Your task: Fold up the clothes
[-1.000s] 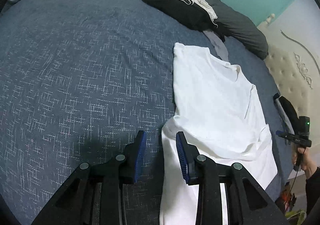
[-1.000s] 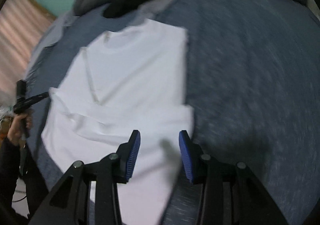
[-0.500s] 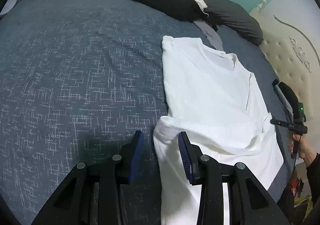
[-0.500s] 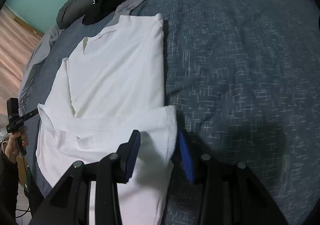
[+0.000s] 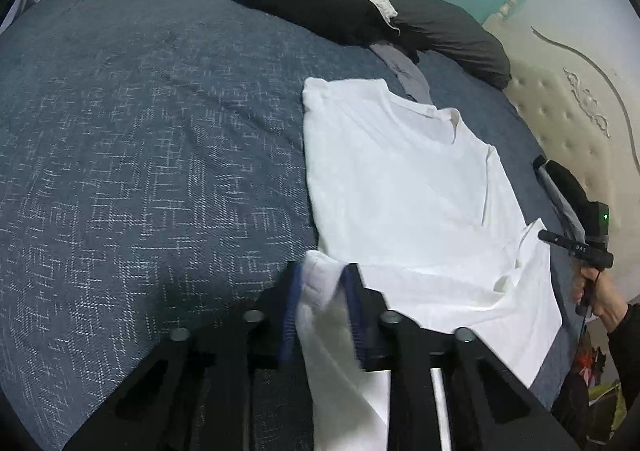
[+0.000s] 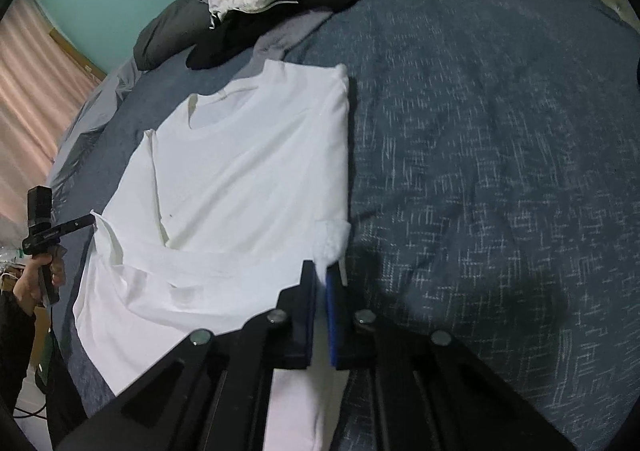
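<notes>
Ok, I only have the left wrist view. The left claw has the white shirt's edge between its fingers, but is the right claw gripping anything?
Observer: Yes. The right wrist view shows the right claw shut on a bunched bit of the white shirt at its edge.
Operator: What lies beside that edge?
Observer: Only the blue bedspread.
Operator: Anything beyond the bed?
Observer: A pink curtain, far left.

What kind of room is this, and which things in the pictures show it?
Most likely a bedroom. The white shirt lies on a wide blue bedspread, dark pillows line the far edge, and a tufted cream headboard stands at one side.
</notes>
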### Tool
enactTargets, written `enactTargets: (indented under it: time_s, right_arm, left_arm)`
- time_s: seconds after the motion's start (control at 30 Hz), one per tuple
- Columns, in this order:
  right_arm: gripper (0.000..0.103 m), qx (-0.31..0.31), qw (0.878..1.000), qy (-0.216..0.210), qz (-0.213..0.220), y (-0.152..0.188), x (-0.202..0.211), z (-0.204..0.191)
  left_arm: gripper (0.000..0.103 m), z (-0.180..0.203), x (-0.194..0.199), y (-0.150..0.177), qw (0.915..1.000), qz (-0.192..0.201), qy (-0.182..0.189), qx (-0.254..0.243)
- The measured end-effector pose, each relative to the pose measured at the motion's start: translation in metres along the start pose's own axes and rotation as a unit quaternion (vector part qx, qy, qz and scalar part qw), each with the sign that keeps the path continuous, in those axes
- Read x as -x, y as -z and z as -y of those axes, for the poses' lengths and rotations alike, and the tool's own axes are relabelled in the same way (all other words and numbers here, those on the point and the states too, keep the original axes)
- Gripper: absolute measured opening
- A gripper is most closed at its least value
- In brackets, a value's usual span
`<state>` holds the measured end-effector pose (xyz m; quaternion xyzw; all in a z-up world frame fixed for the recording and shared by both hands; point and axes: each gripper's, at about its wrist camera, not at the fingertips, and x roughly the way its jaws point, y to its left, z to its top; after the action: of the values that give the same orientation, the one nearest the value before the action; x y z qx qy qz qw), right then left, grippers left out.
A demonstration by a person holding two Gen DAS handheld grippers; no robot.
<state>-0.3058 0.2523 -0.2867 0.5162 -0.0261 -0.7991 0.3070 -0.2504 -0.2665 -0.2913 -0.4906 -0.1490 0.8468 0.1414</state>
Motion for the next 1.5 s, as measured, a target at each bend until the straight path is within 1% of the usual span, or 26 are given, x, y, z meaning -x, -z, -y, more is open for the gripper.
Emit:
enactTargets:
  time_s: [0.1, 0.17, 0.27, 0.4, 0.5, 0.57, 0.67, 0.73, 0.83, 0.9, 1.0, 1.13, 1.37, 1.5]
  right_arm:
    - [0.004, 0.004, 1.0, 0.001, 0.01, 0.0, 0.006, -0.001]
    - [0.004, 0.002, 1.0, -0.003, 0.019, 0.0, 0.012, -0.002]
    - [0.004, 0.001, 0.999, -0.008, 0.033, -0.001, 0.022, -0.002]
    - [0.003, 0.006, 0.998, -0.013, 0.06, 0.001, 0.045, -0.004]
    - [0.003, 0.009, 0.997, -0.017, 0.08, 0.003, 0.061, -0.006]
    - [0.003, 0.01, 0.995, -0.021, 0.101, 0.001, 0.077, -0.005]
    - [0.003, 0.008, 0.992, -0.026, 0.125, -0.007, 0.093, -0.003]
    - [0.003, 0.009, 0.99, -0.024, 0.135, -0.017, 0.1, -0.002]
    - [0.003, 0.014, 0.989, -0.018, 0.148, -0.039, 0.104, -0.003]
    - [0.003, 0.013, 0.988, -0.015, 0.154, -0.056, 0.102, -0.002]
    - [0.003, 0.006, 0.988, -0.013, 0.155, -0.079, 0.091, 0.002]
    - [0.003, 0.003, 0.988, -0.006, 0.155, -0.104, 0.073, 0.008]
    - [0.003, -0.011, 0.99, 0.017, 0.136, -0.138, 0.021, 0.026]
    - [0.003, -0.021, 0.992, 0.034, 0.121, -0.151, -0.014, 0.041]
  left_arm:
    - [0.008, 0.005, 0.002, 0.0, 0.9999, -0.001, -0.003, -0.01]
    - [0.008, 0.006, 0.007, 0.0, 0.9999, 0.006, -0.004, -0.01]
    - [0.007, 0.007, 0.02, 0.0, 0.9998, 0.017, 0.008, -0.002]
    - [0.007, 0.008, 0.044, 0.0, 0.9995, 0.032, 0.007, -0.003]
    - [0.007, 0.011, 0.066, -0.004, 0.9985, 0.054, 0.007, -0.006]
    - [0.007, 0.014, 0.078, -0.011, 0.9976, 0.068, 0.01, -0.005]
    - [0.007, 0.018, 0.088, -0.031, 0.997, 0.077, 0.009, -0.002]
    - [0.007, 0.024, 0.088, -0.049, 0.9969, 0.079, 0.001, -0.009]
    - [0.007, 0.028, 0.082, -0.079, 0.9968, 0.079, -0.008, -0.01]
    - [0.007, 0.025, 0.076, -0.095, 0.9968, 0.079, -0.005, -0.003]
    - [0.007, 0.018, 0.062, -0.118, 0.9974, 0.072, -0.012, 0.002]
    - [0.007, 0.004, 0.036, -0.14, 0.9976, 0.063, -0.021, 0.017]
    - [0.007, -0.016, -0.02, -0.166, 0.9977, 0.047, -0.035, 0.032]
    - [0.007, -0.028, -0.05, -0.173, 0.9975, 0.036, -0.044, 0.042]
